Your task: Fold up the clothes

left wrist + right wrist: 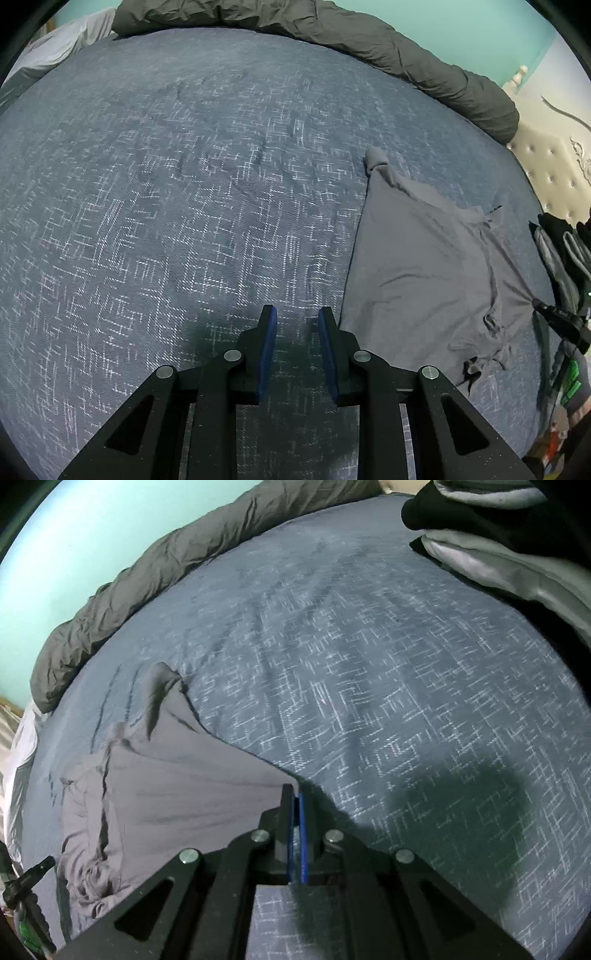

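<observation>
Up close: two black hand-held grippers over a blue-grey woven bedspread (pixel 166 192) flecked with white dashes. Left gripper (pixel 297 317), blue pads parted, nothing between them, just beside the left edge of a soft grey shirt (pixel 424 266) lying creased at three o'clock. Right gripper (pixel 297 799), jaws together, apparently pinching that shirt's near corner at seven o'clock. Crumpled dark duvet (pixel 122 594) ridged along eleven o'clock.
</observation>
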Motion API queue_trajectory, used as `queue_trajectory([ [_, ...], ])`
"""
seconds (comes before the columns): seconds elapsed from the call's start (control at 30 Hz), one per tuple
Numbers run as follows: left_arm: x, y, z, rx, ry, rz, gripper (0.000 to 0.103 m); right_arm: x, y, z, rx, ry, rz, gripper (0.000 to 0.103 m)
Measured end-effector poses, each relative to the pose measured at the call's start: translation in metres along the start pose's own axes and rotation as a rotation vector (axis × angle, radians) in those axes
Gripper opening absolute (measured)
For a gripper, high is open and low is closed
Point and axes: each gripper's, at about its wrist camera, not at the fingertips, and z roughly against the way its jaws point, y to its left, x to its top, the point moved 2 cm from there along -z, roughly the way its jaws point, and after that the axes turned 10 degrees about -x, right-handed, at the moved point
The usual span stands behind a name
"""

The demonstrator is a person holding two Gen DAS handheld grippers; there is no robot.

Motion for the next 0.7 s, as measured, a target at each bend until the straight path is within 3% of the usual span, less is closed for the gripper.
queue_trajectory([
  [0.27,-0.006,-0.007,-0.011,-0.050,0.036,0.004,0.025,-0.005,0.000,0.000,-0.001,0.011,-0.004,0.001],
  [0.47,-0.016,-0.021,-0.040,-0.032,0.096,-0.035,0.025,-0.013,-0.011,0.011,0.003,0.012,0.004,0.001],
  [0.6,-0.015,-0.024,-0.039,-0.040,0.088,-0.038,0.000,-0.011,0.005,0.007,0.008,0.015,0.003,0.001],
  [0.7,-0.011,-0.025,-0.022,-0.022,0.045,-0.055,0.000,-0.011,0.010,0.008,0.014,0.009,0.010,0.001],
])
